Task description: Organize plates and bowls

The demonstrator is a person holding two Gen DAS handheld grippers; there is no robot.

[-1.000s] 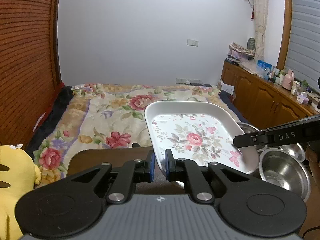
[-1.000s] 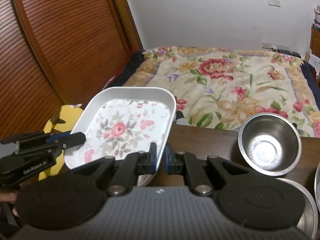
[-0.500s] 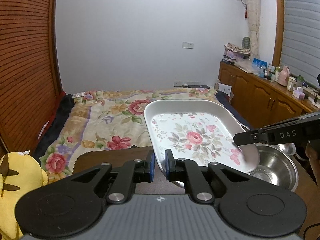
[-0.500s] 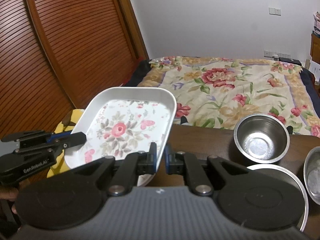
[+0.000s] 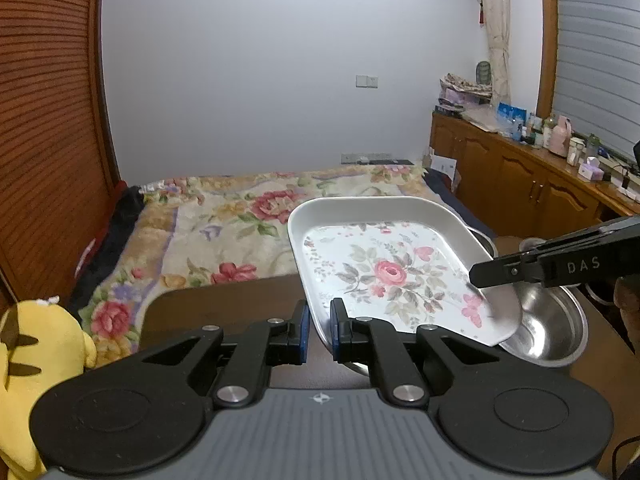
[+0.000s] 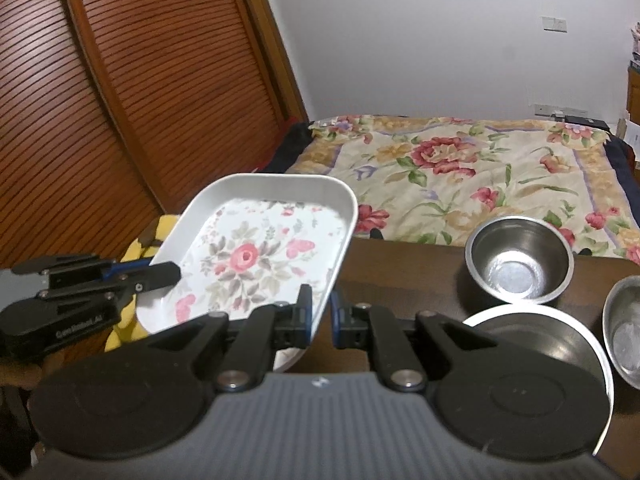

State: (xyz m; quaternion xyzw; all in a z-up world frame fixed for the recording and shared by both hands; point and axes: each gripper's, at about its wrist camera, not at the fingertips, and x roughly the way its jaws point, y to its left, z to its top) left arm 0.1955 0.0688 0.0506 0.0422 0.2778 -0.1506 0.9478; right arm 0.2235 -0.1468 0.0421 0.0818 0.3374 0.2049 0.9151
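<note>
A white rectangular plate with a rose pattern is held in the air above the dark wooden table. My left gripper is shut on its left rim. My right gripper is shut on its right rim, and the plate also shows in the right wrist view. The right gripper's fingers show in the left wrist view, and the left gripper's fingers in the right wrist view. A steel bowl sits partly under the plate. Another steel bowl stands on the table to the right.
A round steel plate and a third steel bowl lie at the table's right. A bed with a floral blanket is beyond the table. A yellow plush toy is at the left. Wooden cabinets line the right wall.
Both grippers have lifted the floral plate higher, still shut on its rims. The bowls and table appear lower and farther in both views.
</note>
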